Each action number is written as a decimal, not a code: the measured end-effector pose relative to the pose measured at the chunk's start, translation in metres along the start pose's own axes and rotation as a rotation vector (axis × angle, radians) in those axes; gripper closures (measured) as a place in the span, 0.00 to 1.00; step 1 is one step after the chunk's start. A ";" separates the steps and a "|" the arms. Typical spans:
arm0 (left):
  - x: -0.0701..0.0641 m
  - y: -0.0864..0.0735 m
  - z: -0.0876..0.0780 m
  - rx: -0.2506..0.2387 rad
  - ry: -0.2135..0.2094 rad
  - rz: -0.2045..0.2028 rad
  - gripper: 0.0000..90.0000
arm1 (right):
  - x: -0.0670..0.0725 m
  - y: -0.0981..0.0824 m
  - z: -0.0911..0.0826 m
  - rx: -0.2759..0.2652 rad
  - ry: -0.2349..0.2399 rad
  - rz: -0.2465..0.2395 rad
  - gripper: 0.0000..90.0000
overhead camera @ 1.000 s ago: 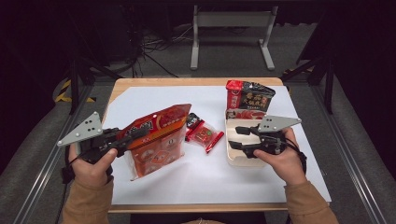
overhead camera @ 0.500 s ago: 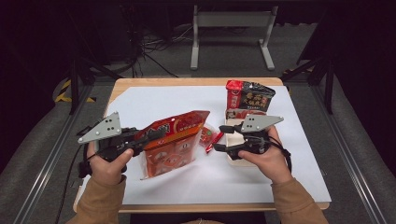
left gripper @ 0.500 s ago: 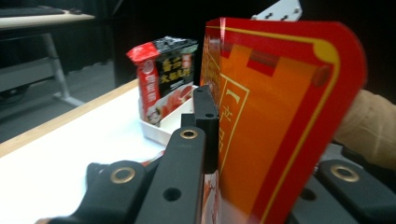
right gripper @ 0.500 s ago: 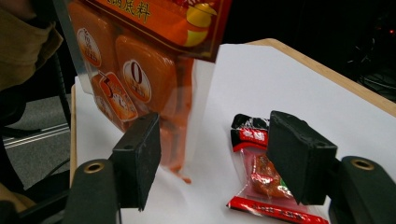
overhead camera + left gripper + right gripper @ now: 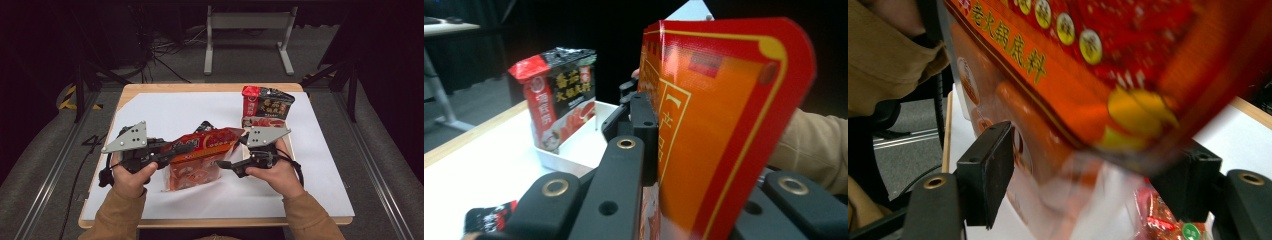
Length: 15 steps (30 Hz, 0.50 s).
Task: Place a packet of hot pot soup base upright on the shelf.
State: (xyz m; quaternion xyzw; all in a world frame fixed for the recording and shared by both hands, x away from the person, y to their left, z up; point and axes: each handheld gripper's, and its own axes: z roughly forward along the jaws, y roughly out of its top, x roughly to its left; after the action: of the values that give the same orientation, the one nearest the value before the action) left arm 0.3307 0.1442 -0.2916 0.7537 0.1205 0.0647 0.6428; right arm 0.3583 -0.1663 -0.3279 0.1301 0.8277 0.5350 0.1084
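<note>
An orange-red hotpot-base bag (image 5: 200,150) with a clear lower part hangs over the white sheet. My left gripper (image 5: 172,152) is shut on the bag's top edge and holds it up; in the left gripper view the bag (image 5: 724,125) stands clamped in that gripper (image 5: 659,150). My right gripper (image 5: 225,165) comes at the bag from the right. Its jaws have just been opening. In the right gripper view they (image 5: 1088,185) stand wide on either side of the bag's clear lower part (image 5: 1068,170), and the pads do not press on it.
A black-and-red packet (image 5: 265,107) stands upright in a white tray (image 5: 579,145) at the right rear. A small red sachet (image 5: 489,220) lies on the white sheet (image 5: 165,110) under the bag. The wooden table edge (image 5: 210,88) runs along the far side.
Both hands have moved toward the middle. The left gripper has carried the bag to the right. The right gripper has left the tray, reached the bag, and its jaws stand wider.
</note>
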 end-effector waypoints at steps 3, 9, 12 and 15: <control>-0.001 -0.001 0.003 -0.003 -0.017 0.006 1.00 | 0.002 0.000 0.002 -0.001 0.019 -0.004 0.34; -0.001 -0.002 0.003 -0.025 -0.044 0.005 1.00 | 0.003 -0.003 0.009 -0.026 0.082 -0.005 0.37; -0.001 -0.002 0.002 -0.031 -0.050 -0.001 1.00 | 0.004 -0.005 0.013 -0.020 0.099 -0.011 0.39; 0.000 -0.002 0.001 -0.034 -0.050 -0.003 1.00 | 0.004 -0.007 0.015 -0.017 0.119 -0.012 0.44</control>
State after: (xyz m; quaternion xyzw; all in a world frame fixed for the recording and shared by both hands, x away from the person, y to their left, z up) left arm 0.3309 0.1433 -0.2942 0.7438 0.1043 0.0469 0.6585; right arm 0.3584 -0.1548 -0.3401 0.0919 0.8288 0.5483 0.0634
